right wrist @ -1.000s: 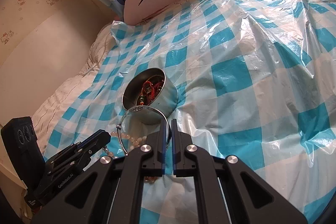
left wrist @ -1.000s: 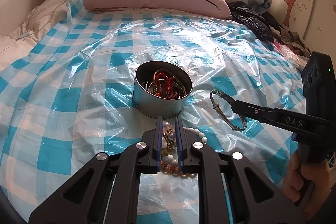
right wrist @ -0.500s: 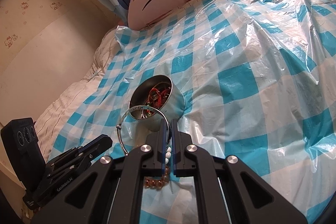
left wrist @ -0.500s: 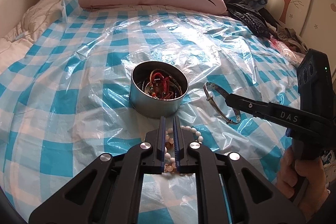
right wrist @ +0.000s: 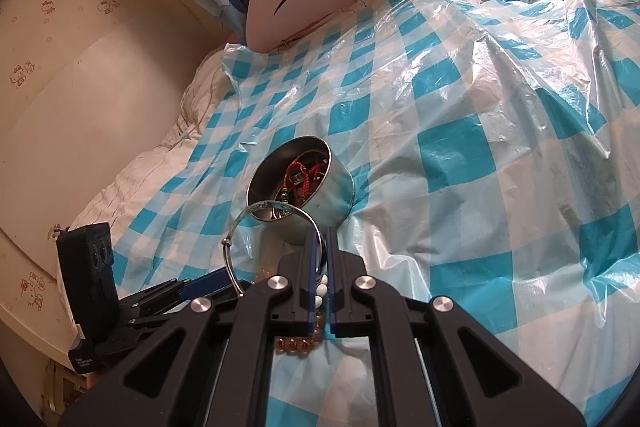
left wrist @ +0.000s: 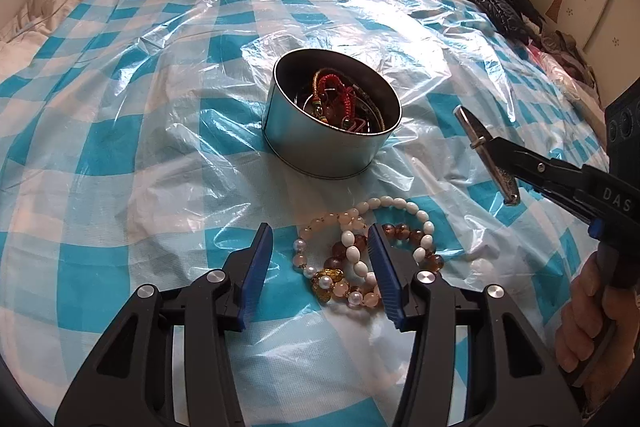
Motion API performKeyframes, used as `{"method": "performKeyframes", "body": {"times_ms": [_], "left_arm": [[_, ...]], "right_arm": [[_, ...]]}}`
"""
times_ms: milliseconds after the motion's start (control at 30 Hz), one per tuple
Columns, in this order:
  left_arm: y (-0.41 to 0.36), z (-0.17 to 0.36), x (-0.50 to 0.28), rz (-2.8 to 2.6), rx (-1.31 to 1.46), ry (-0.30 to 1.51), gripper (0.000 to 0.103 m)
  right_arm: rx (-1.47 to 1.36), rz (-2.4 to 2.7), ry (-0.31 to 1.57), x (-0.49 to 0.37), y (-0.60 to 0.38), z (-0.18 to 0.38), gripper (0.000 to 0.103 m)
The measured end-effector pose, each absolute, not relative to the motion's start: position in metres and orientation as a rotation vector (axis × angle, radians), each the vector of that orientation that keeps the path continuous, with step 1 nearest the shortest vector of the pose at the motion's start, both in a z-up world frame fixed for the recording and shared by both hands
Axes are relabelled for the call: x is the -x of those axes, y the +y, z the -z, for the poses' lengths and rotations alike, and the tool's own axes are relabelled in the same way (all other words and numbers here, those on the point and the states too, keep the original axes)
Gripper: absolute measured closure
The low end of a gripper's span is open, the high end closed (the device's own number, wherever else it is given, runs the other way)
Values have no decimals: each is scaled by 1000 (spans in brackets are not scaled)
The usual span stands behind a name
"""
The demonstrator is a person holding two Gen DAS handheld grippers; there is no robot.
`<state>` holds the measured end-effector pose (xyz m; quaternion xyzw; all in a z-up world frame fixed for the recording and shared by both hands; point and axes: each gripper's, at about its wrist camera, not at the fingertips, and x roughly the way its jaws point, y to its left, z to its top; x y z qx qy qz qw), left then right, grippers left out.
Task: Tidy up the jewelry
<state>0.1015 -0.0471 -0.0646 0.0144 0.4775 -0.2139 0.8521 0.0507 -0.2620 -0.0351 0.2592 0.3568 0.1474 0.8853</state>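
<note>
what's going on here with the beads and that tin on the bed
A person is sorting jewelry with two handheld grippers. The right gripper is shut on a thin silver metal bangle, held in the air beside the round metal tin of red cord bracelets. The left gripper is opening over a pile of white and amber bead bracelets lying on the plastic-covered checked bedspread.

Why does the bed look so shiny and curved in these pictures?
Left wrist view: window light glares off the clear plastic sheet; the fisheye lens bows the checks. Right wrist view: same glare on the plastic sheet, dark corners, round tin stays sharp.
</note>
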Motion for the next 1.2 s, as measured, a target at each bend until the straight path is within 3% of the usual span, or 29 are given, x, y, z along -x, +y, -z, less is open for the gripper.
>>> {"method": "performKeyframes", "body": {"times_ms": [300, 367, 400, 433, 567, 1200], "left_arm": [[-56, 75, -123, 475, -65, 1042, 52], [-58, 77, -121, 495, -80, 1044, 61], [-59, 77, -120, 509, -89, 1047, 77], [-61, 77, -117, 518, -101, 1046, 83], [-65, 70, -107, 521, -144, 1022, 96], [-11, 21, -94, 537, 106, 948, 96]], "right_arm": [[-541, -309, 748, -52, -263, 37, 98], [-542, -308, 749, -52, -264, 37, 98], [-544, -308, 750, -52, -264, 37, 98], [-545, -309, 750, -52, -264, 37, 98], [-542, -310, 749, -52, -264, 37, 98], [-552, -302, 741, -50, -267, 35, 98]]}}
